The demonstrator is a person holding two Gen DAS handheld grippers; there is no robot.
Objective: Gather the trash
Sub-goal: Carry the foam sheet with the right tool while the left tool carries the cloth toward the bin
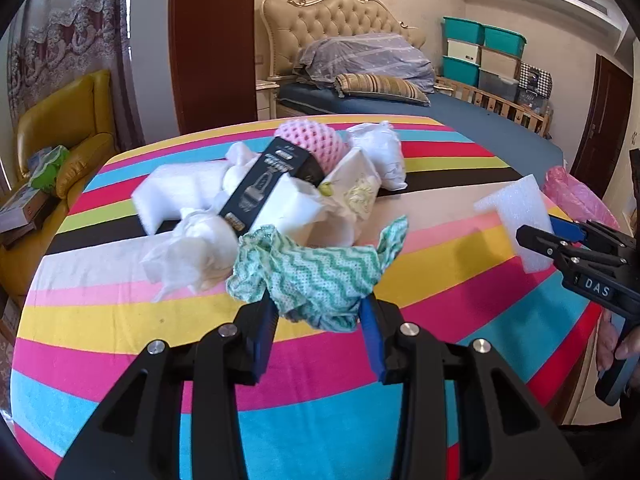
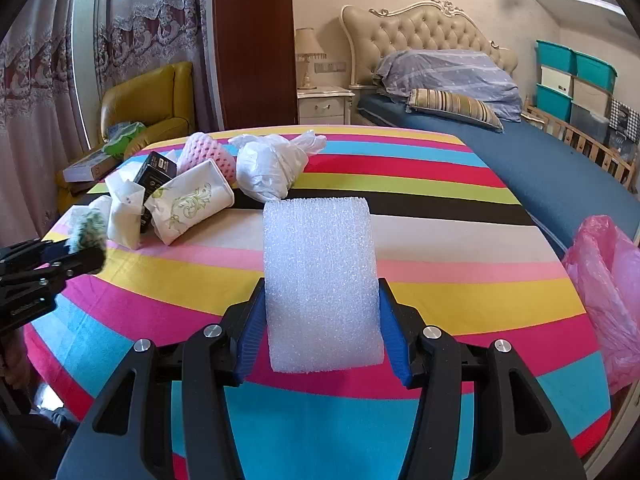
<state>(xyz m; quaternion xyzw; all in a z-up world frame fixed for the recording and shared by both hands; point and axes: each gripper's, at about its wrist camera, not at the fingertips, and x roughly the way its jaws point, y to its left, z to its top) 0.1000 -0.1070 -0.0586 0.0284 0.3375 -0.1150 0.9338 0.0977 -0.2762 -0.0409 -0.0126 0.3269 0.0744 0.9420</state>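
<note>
My left gripper is shut on a crumpled green-and-white wavy cloth, held just above the striped tablecloth. My right gripper is shut on a white foam block that stands up between its blue pads; the left wrist view shows that foam block and right gripper at the right edge. Behind the cloth lies a trash pile: white tissues, a black box, a pink foam net, a printed tissue pack and a knotted white plastic bag.
A pink plastic bag hangs at the table's right edge. A yellow armchair with boxes stands at the far left, a bed and stacked storage bins at the right. A person's hand holds the right gripper's handle.
</note>
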